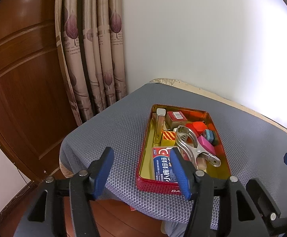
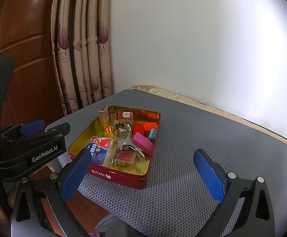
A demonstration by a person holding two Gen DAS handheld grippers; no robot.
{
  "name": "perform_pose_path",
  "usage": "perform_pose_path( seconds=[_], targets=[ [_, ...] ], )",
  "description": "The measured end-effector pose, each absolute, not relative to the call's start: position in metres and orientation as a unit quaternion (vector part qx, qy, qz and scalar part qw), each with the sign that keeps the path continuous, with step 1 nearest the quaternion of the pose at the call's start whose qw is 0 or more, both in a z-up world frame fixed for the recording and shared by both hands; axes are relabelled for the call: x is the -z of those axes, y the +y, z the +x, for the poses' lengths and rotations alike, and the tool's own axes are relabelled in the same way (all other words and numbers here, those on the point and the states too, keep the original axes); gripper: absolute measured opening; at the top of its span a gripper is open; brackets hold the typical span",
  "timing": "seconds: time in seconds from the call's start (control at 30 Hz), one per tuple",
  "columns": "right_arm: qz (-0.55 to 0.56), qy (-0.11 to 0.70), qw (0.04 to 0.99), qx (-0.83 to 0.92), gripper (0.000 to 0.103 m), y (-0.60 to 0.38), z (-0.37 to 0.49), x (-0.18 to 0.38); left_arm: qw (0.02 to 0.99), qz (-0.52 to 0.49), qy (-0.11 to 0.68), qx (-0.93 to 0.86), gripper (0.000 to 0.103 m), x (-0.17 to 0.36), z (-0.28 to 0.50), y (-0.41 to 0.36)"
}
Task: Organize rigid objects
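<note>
A red tin [image 1: 155,186] [image 2: 123,177] with a gold inside sits on a grey mesh mat [image 1: 113,128] [image 2: 183,158]. It holds several small items: a metal clamp [image 1: 192,148] [image 2: 123,144], a floss box [image 1: 162,165] [image 2: 99,150], a pink block [image 1: 207,145] [image 2: 143,141], a red barcode box [image 1: 176,116] [image 2: 126,116] and a gold bar [image 1: 160,122] [image 2: 103,116]. My left gripper [image 1: 141,169] is open and empty at the tin's near left edge. My right gripper [image 2: 143,175] is open and empty over the tin's near right corner.
The mat covers a small table against a white wall [image 2: 183,49]. A curtain [image 1: 96,59] and a wooden door [image 1: 20,79] stand to the left. The left gripper's body [image 2: 30,148] shows at the left in the right wrist view.
</note>
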State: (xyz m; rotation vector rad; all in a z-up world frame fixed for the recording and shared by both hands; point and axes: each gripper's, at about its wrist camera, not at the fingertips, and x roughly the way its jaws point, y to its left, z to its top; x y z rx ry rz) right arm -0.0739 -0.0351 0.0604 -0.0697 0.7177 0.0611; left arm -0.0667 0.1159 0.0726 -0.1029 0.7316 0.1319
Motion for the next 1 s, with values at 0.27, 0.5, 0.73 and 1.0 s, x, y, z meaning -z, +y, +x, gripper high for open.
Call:
perform_pose_path(
  seconds=[0.27,0.5,0.73,1.0],
  targets=[
    [-0.033,0.355,0.934,-0.03,0.102,-0.0368,-0.0732,-0.0587,0.929,-0.053,0.362,-0.063,0.06,-0.0723,-0.0653,0.1169],
    [-0.033,0.357,0.933,-0.031,0.102,-0.0362,-0.0727,-0.0581,0.928,-0.052,0.364,-0.061,0.061,-0.0718,-0.0644,0.1159],
    [-0.033,0.358,0.933,-0.032,0.102,-0.037,-0.0724,-0.0582,0.924,-0.053,0.373,-0.056,0.08,-0.0676,-0.0626,0.1133],
    [-0.032,0.358,0.933,-0.031,0.102,-0.0347,-0.0718,-0.0576,0.934,-0.05,0.347,-0.064,0.083,-0.0666,-0.068,0.1112]
  ],
)
